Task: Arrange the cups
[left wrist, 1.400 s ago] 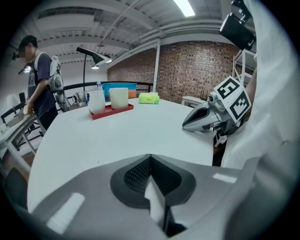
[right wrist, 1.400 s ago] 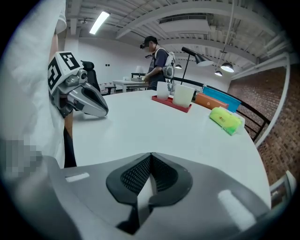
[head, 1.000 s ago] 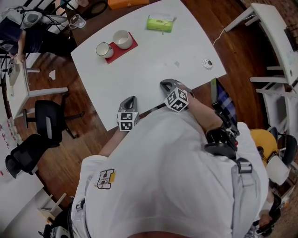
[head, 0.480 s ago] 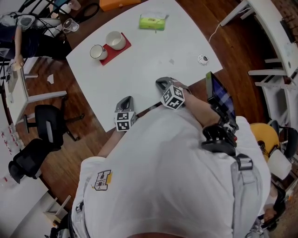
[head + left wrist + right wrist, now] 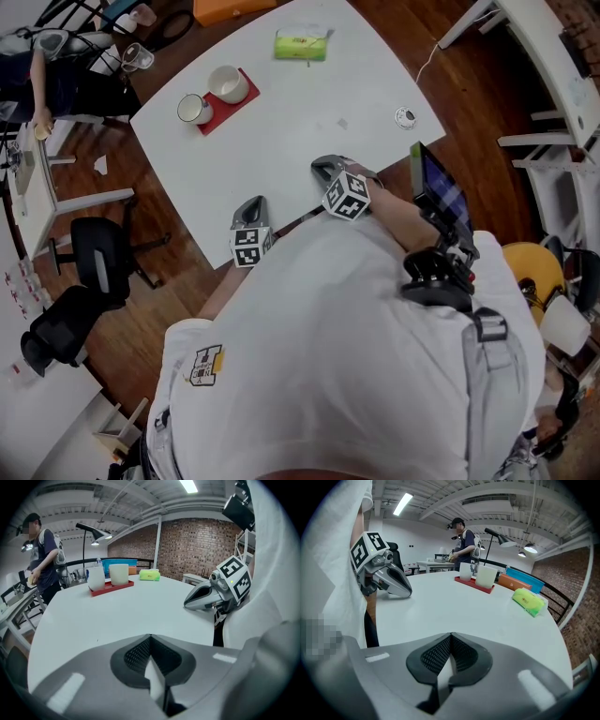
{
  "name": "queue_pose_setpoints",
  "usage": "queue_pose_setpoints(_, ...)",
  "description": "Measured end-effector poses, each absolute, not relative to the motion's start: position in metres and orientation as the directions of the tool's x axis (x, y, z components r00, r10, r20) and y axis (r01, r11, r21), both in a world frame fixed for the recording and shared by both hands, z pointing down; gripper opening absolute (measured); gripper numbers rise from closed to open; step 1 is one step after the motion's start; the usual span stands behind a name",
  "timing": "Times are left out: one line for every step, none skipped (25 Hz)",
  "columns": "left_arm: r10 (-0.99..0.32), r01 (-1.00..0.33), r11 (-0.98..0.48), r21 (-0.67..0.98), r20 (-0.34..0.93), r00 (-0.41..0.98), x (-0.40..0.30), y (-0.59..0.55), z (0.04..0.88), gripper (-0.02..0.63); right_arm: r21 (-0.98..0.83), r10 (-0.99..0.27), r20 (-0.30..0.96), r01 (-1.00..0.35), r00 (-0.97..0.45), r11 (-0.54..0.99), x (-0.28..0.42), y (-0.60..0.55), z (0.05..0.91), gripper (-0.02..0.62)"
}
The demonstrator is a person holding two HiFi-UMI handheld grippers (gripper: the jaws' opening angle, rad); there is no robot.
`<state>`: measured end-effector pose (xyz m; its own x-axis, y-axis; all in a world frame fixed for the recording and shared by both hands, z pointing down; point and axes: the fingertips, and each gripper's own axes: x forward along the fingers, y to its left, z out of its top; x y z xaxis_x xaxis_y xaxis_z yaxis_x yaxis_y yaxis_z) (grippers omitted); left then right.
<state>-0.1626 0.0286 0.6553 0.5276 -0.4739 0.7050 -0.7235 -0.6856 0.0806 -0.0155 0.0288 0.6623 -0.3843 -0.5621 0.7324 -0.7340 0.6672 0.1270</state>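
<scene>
Two white cups stand on a red mat (image 5: pixel 217 105) at the far left corner of the white table (image 5: pixel 300 122): a handled mug (image 5: pixel 194 109) and a wider cup (image 5: pixel 229 83). Both also show in the left gripper view, mug (image 5: pixel 96 579) and cup (image 5: pixel 118 574), and in the right gripper view, mug (image 5: pixel 466 571) and cup (image 5: pixel 486 576). My left gripper (image 5: pixel 255 201) rests at the table's near edge, shut and empty. My right gripper (image 5: pixel 322 167) lies beside it on the table, also shut with nothing in it. Both are far from the cups.
A green tissue pack (image 5: pixel 301 44) lies at the table's far edge and a small round object (image 5: pixel 405 117) near its right corner. An orange box (image 5: pixel 234 7) sits beyond. A person (image 5: pixel 47 75) stands at a desk far left. Black chairs (image 5: pixel 98 253) stand left of the table.
The head view has drifted slightly, so the table sits a little higher and further left in the picture. Grippers and cups keep their places.
</scene>
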Motion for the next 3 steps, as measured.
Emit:
queue_pose_setpoints(-0.474,-0.723,-0.686,0.080,0.705,0.528,-0.1628,0.0291,0.6555,0.000,0.127,-0.562,0.732,-0.734,-0.384,0.667,-0.0156,0.0291,0.6625,0.000)
queue_pose_setpoints(-0.474,-0.723,-0.686,0.080,0.705,0.528,-0.1630,0.0294,0.6557,0.000,0.128,-0.562,0.732,-0.734,-0.384,0.667,-0.0158,0.0294,0.6627,0.000)
queue_pose_setpoints(-0.474,-0.723,-0.686,0.079,0.705,0.528,-0.1633,0.0298,0.6559,0.000,0.129,-0.563,0.732,-0.733,-0.383,0.667,-0.0159,0.0296,0.6628,0.000)
